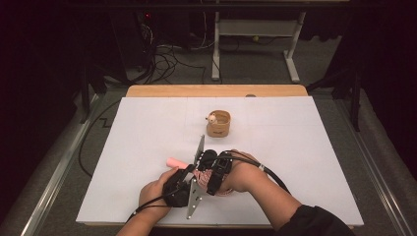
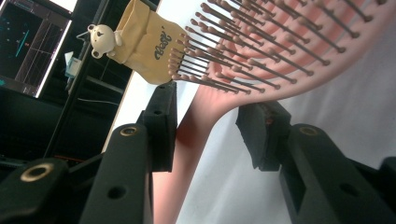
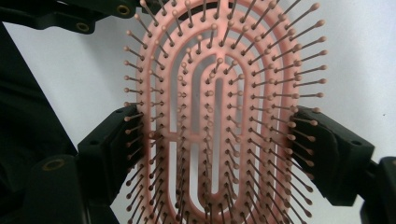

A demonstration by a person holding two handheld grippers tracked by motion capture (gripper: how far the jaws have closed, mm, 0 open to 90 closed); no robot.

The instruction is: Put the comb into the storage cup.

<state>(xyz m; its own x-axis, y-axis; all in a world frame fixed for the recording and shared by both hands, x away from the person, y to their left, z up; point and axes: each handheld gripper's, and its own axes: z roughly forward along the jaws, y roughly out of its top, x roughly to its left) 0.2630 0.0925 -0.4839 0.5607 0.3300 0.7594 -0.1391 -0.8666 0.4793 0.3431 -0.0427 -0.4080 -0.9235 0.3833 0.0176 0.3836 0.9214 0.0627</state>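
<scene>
High view: both hands come in from the bottom edge and meet at lower centre of the white table (image 1: 295, 147). Left gripper (image 1: 183, 181) and right gripper (image 1: 212, 173) sit close together w/ a pink hairbrush (image 1: 176, 162) between them; its handle end pokes out toward the left, just above the left hand (image 1: 155, 189). Right hand (image 1: 241, 172) wraps its gripper from the right.

Tan cup (image 1: 219, 123) w/ a small white bear figure (image 1: 211, 118) on its rim stands upright above centre, well apart from the grippers.

Left gripper view: hairbrush neck (image 2: 205, 105) runs between the two black jaws. Jaws stand apart; the left one is at or touching the handle, the right one has a gap, so no clamp seen. Cup w/ bear in upper left of frame.

Right gripper view: brush head (image 3: 217, 112), bristles facing the camera, fills the middle. Jaws sit at both edges of the head in among the outer bristles, apparently clamped on it.
</scene>
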